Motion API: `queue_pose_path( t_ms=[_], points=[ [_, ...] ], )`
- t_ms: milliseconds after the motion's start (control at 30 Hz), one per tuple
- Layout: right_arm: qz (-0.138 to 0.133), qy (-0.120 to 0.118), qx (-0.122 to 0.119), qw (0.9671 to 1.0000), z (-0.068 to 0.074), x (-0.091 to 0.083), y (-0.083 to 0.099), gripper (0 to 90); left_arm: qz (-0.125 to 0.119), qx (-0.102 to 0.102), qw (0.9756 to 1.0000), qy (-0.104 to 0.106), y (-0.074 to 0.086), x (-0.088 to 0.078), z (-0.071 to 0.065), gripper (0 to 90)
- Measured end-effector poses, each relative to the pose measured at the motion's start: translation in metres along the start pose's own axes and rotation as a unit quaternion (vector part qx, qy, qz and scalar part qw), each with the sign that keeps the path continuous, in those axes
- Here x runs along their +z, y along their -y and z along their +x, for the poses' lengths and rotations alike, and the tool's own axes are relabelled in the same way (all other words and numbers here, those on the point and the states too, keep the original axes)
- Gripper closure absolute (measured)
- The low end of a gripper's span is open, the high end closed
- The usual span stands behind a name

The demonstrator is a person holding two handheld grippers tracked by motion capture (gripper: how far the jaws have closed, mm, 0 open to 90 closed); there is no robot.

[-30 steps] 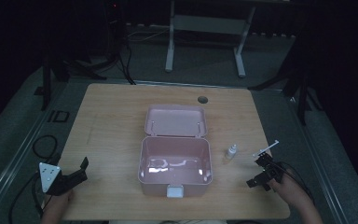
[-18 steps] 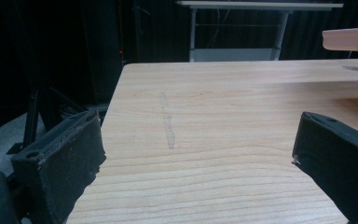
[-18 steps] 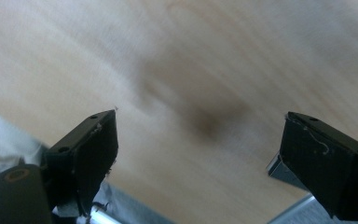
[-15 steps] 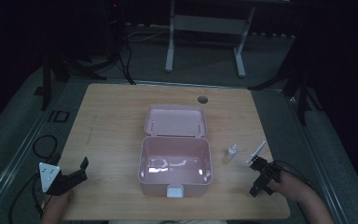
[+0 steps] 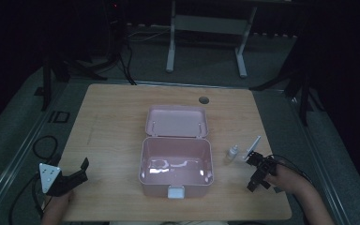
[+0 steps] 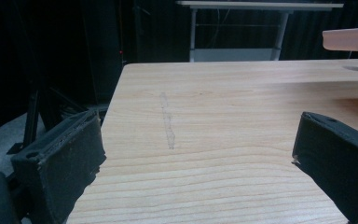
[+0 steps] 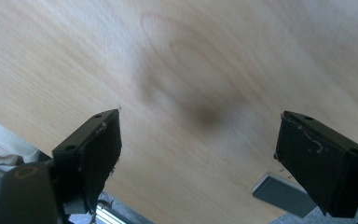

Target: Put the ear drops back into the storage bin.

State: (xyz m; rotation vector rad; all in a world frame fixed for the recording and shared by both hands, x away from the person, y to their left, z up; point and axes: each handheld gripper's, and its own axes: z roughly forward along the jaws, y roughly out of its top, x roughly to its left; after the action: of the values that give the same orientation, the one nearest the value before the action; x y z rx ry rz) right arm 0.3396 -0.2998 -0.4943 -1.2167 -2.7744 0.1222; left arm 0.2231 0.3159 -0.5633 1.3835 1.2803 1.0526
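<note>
**Both tools empty; dropper bottle just left of the right one**

In the high view we see the right tool (image 5: 258, 173) near the bench's right front corner, held by a hand (image 5: 286, 178) whose forearm is cut off by the bottom edge. Its own view looks steeply down at blurred wood grain w/ a dark smudge of shadow; jaws stand wide apart, nothing between them. A pale ribbed cloth at the lower left of that view and a grey block (image 7: 284, 193) at the lower right are both cropped, and we can't tell what they are.

The small dropper bottle (image 5: 233, 152) stands upright on the bench (image 5: 117, 117), between the pink box (image 5: 176, 166) and the right tool, close to the tool but apart from it. It's too small and dim to read any label. A thin white strip (image 5: 252, 146) rises slanting just beside it; whether it belongs to the tool or lies loose, we can't tell.

Box is open, lid (image 5: 177, 121) laid back flat behind it. Glare on the inside floor hides any contents.

Left tool (image 5: 68, 177) sits at the bench's front left, well apart from the box, grey plate on top. Its view shows jaws spread over bare wood, w/ a faint streak in the grain; the box lid is clipped at the top right edge. Room behind is nearly black.
</note>
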Motion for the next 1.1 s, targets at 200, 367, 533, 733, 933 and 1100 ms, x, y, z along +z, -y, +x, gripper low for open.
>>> queue_pose_path(
  t_ms=[200, 367, 533, 733, 933, 1100],
  points=[
    [-0.012, -0.001, 0.003, 0.9999, -0.005, -0.008, -0.014, 13.0, 0.000, 0.000, 1.0000, 0.000, 0.000, 0.000, 0.000, 2.0],
    [-0.012, 0.001, -0.002, 0.9999, -0.007, -0.013, -0.026, 12.2, 0.001, 0.000, 1.0000, 0.001, 0.000, 0.000, 0.000, 2.0],
    [-0.016, 0.003, -0.003, 0.9999, -0.010, -0.018, -0.039, 11.1, 0.001, 0.000, 1.0000, 0.002, 0.000, 0.000, 0.000, 2.0],
    [-0.034, 0.000, -0.010, 0.9994, -0.009, -0.023, -0.053, 11.0, 0.001, 0.000, 1.0000, 0.002, 0.000, 0.000, 0.001, 2.0],
    [-0.045, 0.014, -0.008, 0.9988, -0.010, -0.025, -0.074, 11.0, 0.001, 0.000, 1.0000, 0.002, 0.000, 0.000, 0.001, 2.0],
    [-0.040, 0.005, -0.006, 0.9992, -0.012, -0.024, -0.087, 12.8, 0.001, 0.000, 1.0000, 0.002, 0.000, 0.000, 0.001, 2.0]
  ],
)
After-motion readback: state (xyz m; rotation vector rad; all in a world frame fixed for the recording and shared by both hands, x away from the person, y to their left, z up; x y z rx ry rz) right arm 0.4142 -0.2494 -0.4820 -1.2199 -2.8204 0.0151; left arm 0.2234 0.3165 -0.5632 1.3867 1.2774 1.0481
